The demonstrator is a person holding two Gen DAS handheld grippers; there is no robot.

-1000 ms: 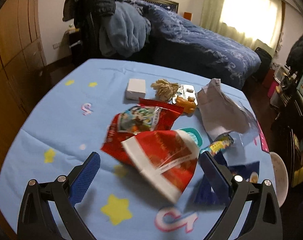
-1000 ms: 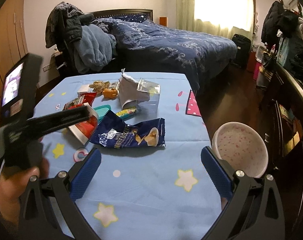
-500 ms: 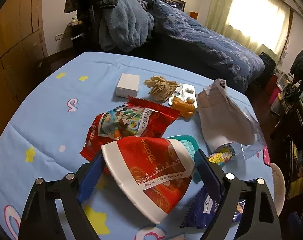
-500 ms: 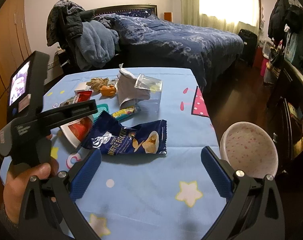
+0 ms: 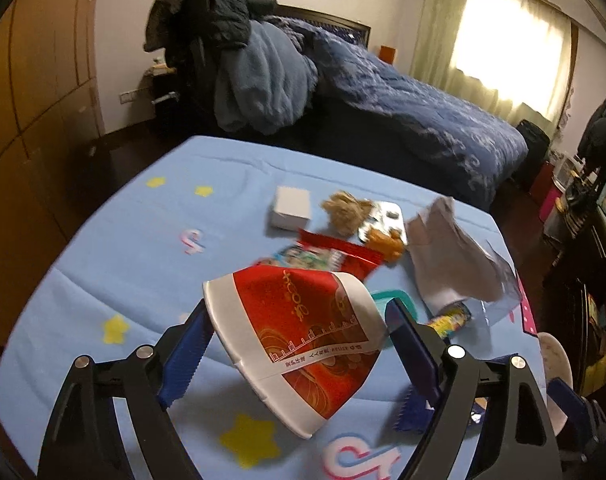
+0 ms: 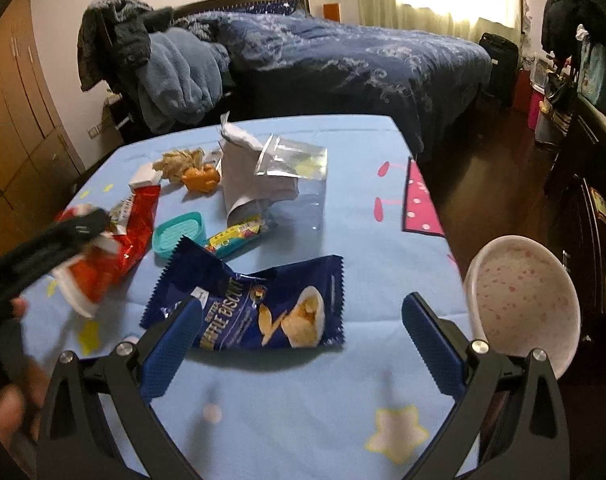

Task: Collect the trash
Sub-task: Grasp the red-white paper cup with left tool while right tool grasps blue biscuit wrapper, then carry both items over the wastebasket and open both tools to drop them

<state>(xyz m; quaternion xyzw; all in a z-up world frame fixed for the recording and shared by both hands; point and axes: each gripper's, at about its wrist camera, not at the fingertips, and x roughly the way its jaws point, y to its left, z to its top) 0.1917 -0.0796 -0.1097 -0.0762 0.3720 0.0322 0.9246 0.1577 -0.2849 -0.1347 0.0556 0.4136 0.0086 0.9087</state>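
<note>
left gripper: left gripper [image 5: 295,344] now clamped across a flattened red-and-white paper cup [image 5: 299,340], a pad on each edge; a second ago the jaws were spread wide on either side of it without touching.
cup position: lifted off the cloth, tilted, shadow under it; earlier it lay on the red snack wrapper [image 5: 335,256].
right gripper: right gripper [image 6: 299,340] jaws wide apart, nothing between the pads; it has dropped closer to the blue biscuit bag [image 6: 259,304], left pad now just over the bag's near edge.
meaning for task: first piece of trash looks secured, next is carrying it to the bin; blue bag seems next up for the right hand.
bin: pink-speckled white bin [image 6: 523,300] on the floor just off the table's right edge, looks empty from here.
trash left on table: red wrapper, blue bag, crumpled brown paper [image 5: 347,210], orange peel-like lump [image 5: 387,240], grey paper bag with clear zip bag [image 6: 263,168], small candy wrapper [image 6: 235,236], teal lid [image 6: 179,232], small white box [image 5: 291,212], blister pack [image 5: 387,216].
surface: table with light blue cloth [image 6: 303,400], yellow stars and pink print.
room: bedroom; bed with navy duvet [image 6: 343,52], chair piled with clothes [image 5: 223,60], wooden wardrobe at left, bright curtained window, dark wood floor.
image quality: some motion blur in both views.
</note>
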